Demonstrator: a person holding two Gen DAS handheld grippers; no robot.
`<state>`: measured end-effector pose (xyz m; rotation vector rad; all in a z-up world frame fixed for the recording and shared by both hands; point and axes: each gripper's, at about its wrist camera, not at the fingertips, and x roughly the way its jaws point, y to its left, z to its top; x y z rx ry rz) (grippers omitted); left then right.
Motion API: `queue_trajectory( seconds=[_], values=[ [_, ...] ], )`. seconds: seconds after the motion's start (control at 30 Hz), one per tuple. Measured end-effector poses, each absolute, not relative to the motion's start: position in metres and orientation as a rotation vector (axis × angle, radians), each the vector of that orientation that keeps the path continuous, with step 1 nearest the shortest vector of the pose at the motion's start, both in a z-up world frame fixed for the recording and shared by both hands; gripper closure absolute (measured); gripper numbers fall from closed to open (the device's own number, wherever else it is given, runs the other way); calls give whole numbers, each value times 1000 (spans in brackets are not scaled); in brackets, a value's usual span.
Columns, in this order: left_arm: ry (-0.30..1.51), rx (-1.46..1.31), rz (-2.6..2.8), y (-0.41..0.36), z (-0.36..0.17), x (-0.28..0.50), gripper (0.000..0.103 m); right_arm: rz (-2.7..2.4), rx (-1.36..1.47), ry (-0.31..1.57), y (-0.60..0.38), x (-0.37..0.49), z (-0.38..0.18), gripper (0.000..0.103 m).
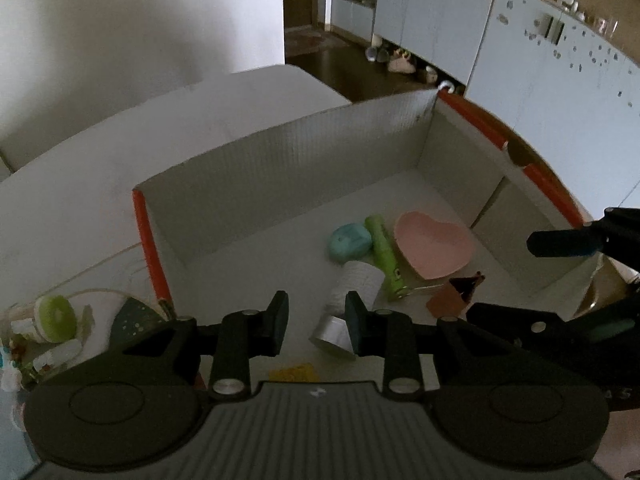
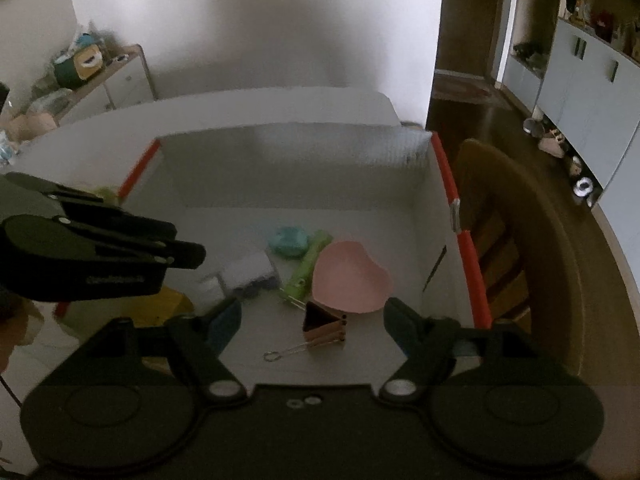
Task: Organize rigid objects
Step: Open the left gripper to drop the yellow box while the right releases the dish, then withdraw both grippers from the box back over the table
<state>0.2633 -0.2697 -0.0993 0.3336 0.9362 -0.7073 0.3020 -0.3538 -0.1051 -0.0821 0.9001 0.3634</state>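
Right tool [image 2: 312, 322] spread wide above the pink binder clip [image 2: 325, 326]; left tool [image 1: 316, 320] part-open, empty, beside the white bottle [image 1: 352, 294]

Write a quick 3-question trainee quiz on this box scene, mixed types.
1. True or false: the pink dish lies inside the box.
2. Which lies directly between the teal soap and the dish? A) green tube B) binder clip C) white roll
3. Fill in: the right gripper, over the clip, is ____.

Key: 1 true; 2 A; 3 open
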Motion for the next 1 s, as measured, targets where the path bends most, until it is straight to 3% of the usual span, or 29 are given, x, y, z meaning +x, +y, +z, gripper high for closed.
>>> queue_trajectory(
  seconds=[0.3,0.37,0.4,0.43,0.67,1.0],
  values=[
    [839,277,-734,-248,-70,241,72,415,-83,803,-350,276,-74,19],
    [825,256,-736,-242,-64,236,59,425,-81,781,-349,270,-68,18],
    [813,245,-734,-238,-61,233,44,429,-80,773,-348,268,-66,18],
    [792,231,-730,-233,-57,230,37,434,-75,764,-348,265,-64,18],
    [760,172,-724,-199,-41,211,37,480,-46,696,-335,246,-49,11],
    [741,117,-679,-141,-36,205,26,550,3,616,-299,222,-37,1]
  ],
)
